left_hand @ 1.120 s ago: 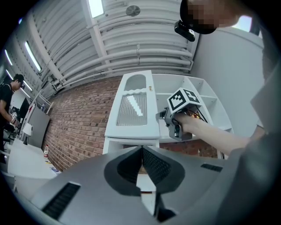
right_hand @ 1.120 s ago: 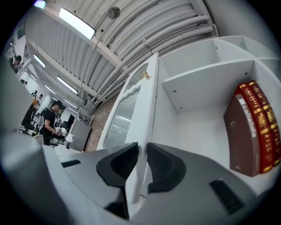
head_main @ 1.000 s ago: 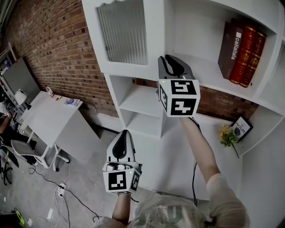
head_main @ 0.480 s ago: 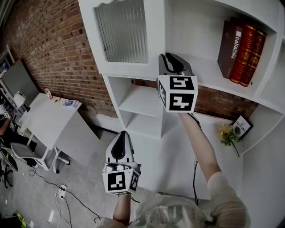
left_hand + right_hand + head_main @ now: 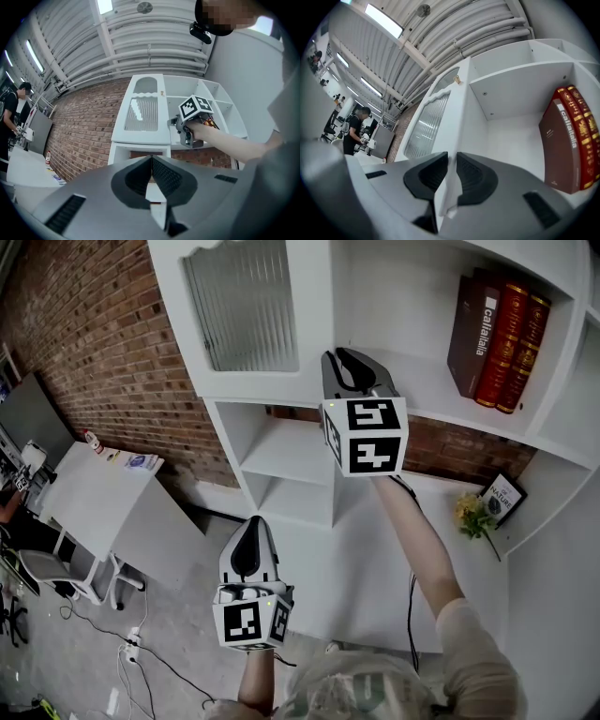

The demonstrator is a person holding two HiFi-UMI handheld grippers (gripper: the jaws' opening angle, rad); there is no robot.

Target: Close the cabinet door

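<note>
1. Still clamping the narrowly set jaws of the right gripper (image 5: 451,161) on the cabinet door (image 5: 424,129) edge, with the panel extending left of them.
2. Keeping the left gripper (image 5: 152,164) jaws pressed together, empty, below the door, unmoved.

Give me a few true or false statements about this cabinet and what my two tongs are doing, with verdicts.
1. The right tongs are clamped on the edge of the cabinet door. True.
2. The books stand upright in the open compartment to the right of the door. True.
3. The left tongs grip one of the books. False: they are shut on nothing, held low and away from the cabinet.
4. The door panel is solid wood. False: it is ribbed glass.
5. The yellow flowers lie on top of the books. False: they are on a lower shelf beside a small framed picture.
</note>
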